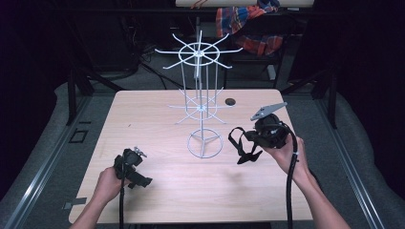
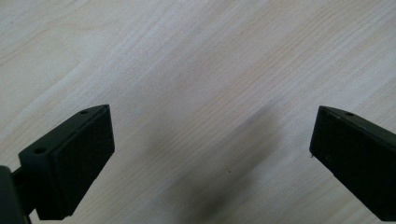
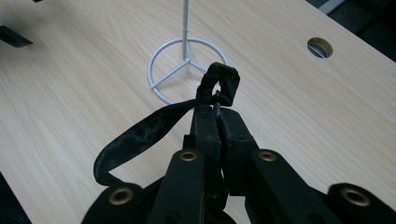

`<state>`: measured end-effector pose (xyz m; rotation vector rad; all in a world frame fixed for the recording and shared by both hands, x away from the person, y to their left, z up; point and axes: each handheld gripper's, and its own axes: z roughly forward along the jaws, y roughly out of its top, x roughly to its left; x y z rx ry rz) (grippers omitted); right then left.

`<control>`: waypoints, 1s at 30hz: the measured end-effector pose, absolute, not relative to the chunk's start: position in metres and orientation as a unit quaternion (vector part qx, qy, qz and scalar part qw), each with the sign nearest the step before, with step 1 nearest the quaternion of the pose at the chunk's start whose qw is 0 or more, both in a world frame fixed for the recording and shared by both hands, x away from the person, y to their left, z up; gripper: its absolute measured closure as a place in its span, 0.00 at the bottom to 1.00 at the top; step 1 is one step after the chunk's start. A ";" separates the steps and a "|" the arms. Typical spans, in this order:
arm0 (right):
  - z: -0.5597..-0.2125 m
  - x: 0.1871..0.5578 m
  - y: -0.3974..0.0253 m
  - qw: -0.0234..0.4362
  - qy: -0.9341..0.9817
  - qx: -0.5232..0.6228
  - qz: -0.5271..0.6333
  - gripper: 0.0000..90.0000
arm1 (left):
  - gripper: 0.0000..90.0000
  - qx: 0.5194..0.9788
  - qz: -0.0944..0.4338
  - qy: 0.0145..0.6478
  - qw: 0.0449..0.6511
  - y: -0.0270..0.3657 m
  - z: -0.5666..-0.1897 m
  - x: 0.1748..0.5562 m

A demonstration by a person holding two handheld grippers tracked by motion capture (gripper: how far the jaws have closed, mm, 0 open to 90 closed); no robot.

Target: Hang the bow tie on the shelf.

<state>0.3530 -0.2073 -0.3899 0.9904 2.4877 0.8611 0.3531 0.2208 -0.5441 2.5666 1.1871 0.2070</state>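
My right tool (image 3: 215, 109) is clamped on a black strap (image 3: 154, 126); its two jaws are pressed together with the webbing pinched between them. Just past the jaw tips the strap folds into a small knotted loop that stands up and points ahead of the tool, toward the wire rack (image 3: 187, 65). From the pinch the rest of the strap runs back and off to the tool's left, a flat band curving down in a slack bow near the tool's body, so its long axis lies slantwise across the tool's line rather than along it. In the high view the right tool (image 1: 248, 143) is held above the table (image 1: 157, 191), and the strap (image 1: 243, 145) hangs from it in loose loops on the side facing the rack.

Directly ahead of the right tool, just beyond the strap's loop, is the rack's round base ring with three spokes and its upright pole. In the high view the rack (image 1: 203, 86) carries two tiers of radiating hooks. Farther out, ahead and to the tool's right, there is a round cable hole (image 3: 320, 46) in the table.

My left tool (image 2: 212, 154) has its jaws spread wide with nothing between them, low over bare table (image 2: 187, 70). In the high view the left tool (image 1: 136, 169) sits well apart from the rack.
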 end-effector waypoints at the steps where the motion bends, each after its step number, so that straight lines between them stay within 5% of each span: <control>1: -0.389 0.354 -0.207 0.164 0.873 0.346 0.302 0.97 | 0.00 0.894 0.072 0.414 0.154 0.221 -0.544 0.353; 30: -0.369 0.345 -0.178 0.166 0.879 0.304 0.328 0.97 | 0.00 0.894 0.069 0.416 0.151 0.222 -0.544 0.352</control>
